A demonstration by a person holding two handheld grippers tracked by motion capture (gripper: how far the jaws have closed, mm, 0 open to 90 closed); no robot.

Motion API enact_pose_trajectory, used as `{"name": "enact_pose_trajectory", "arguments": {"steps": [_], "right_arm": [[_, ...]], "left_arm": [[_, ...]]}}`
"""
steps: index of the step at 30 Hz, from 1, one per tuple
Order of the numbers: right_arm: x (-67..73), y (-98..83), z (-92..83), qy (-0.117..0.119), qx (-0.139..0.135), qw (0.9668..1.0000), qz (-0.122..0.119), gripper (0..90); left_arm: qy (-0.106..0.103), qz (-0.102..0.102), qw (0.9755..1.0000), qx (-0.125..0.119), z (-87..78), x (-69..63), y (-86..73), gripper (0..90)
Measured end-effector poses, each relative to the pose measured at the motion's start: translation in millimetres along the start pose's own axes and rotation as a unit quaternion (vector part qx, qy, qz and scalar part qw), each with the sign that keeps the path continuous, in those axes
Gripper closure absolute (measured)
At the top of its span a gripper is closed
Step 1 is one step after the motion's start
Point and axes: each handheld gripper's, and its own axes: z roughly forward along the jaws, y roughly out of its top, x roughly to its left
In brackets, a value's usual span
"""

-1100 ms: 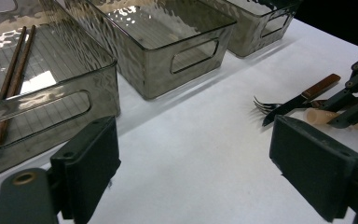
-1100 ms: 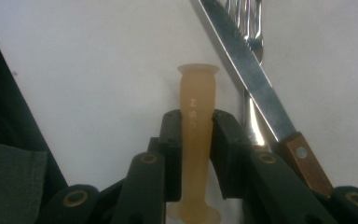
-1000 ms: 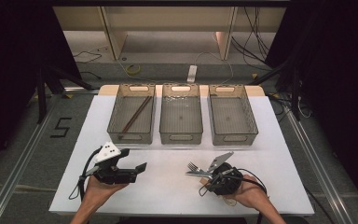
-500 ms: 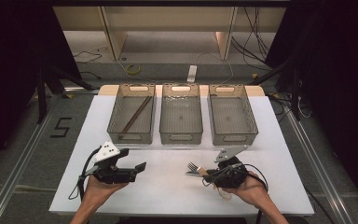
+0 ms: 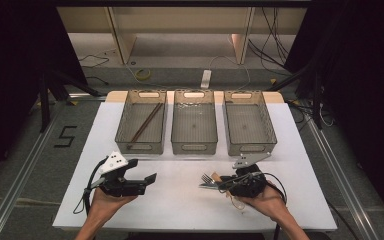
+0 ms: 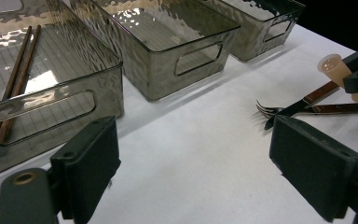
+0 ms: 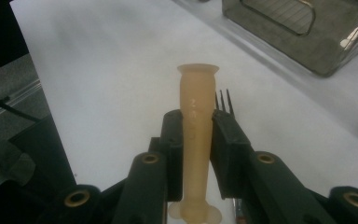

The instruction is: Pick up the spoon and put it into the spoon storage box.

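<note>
Beige and rubbery-looking, a small spool-shaped holder [image 7: 196, 126] sits clamped between the pads of the right gripper [image 7: 196, 128], its flared end sticking out past the jaw tips. In the high view that gripper [image 5: 220, 181] lies low over the worktop [image 5: 180, 210] near the front edge, right of the middle, pointing left, with the person's right hand [image 5: 262, 200] wrapped around its body. Just beside its tips lie a fork [image 5: 207, 178] and a second piece of cutlery with a wooden handle; from the left gripper view the fork [image 6: 270, 109] rests flat on the white surface, tines pointing away from the right gripper, and the holder [image 6: 338, 70] shows above the handles. Whether the holder touches the cutlery I cannot tell.

The left gripper [image 5: 147, 181] rests near the front edge, left of the middle, held by the left hand [image 5: 105, 200]; its jaws stand wide apart with nothing between them, as the left gripper view shows.

Three smoky clear bins stand side by side along the far half of the worktop. The left bin [image 5: 130, 145] holds a pair of brown chopsticks [image 5: 145, 122] lying diagonally. The middle bin [image 5: 194, 147] and the right bin [image 5: 250, 147] sit just beside it, well apart from both grippers.
</note>
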Motion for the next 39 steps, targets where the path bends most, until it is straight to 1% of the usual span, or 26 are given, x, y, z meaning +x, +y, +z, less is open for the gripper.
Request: {"name": "enact_pose_trajectory", "arguments": {"steps": [6, 13, 15, 19, 26, 35, 39], "right_arm": [[-6.6, 11.4, -0.8, -0.008, -0.009, 0.9999, -0.001, 76.2], [-19.6, 32.1, 2.4, -0.026, -0.02, 0.9995, 0.002, 76.1], [-23.8, 39.3, 3.7, -0.035, -0.022, 0.9992, 0.0, 76.0], [-31.3, 55.6, 4.4, -0.045, -0.032, 0.9985, 0.003, 75.9], [-40.0, 88.0, 8.0, -0.056, -0.05, 0.9972, 0.001, 75.9], [-48.2, 122.0, 19.1, -0.071, -0.05, 0.9963, 0.0, 75.9], [-51.7, 135.3, 23.3, -0.075, -0.051, 0.9959, 0.001, 75.9]], "left_arm": [[0.001, -0.001, 1.0, -0.002, -0.6, 0.9, 0.0, 15.1], [0.002, -0.004, 0.9999, -0.01, -2.0, 2.0, 0.0, 15.1], [0.002, -0.004, 0.9999, -0.011, -2.1, 1.8, 0.0, 15.1], [0.002, -0.004, 0.9998, -0.017, -3.2, 1.7, 0.3, 15.1], [0.002, -0.007, 0.9998, -0.02, -3.3, 1.8, 0.3, 15.1], [0.001, -0.009, 0.9996, -0.026, -3.7, 1.8, 0.5, 15.0], [0.002, -0.006, 0.9996, -0.027, -4.0, 1.6, 0.6, 15.1]]}}
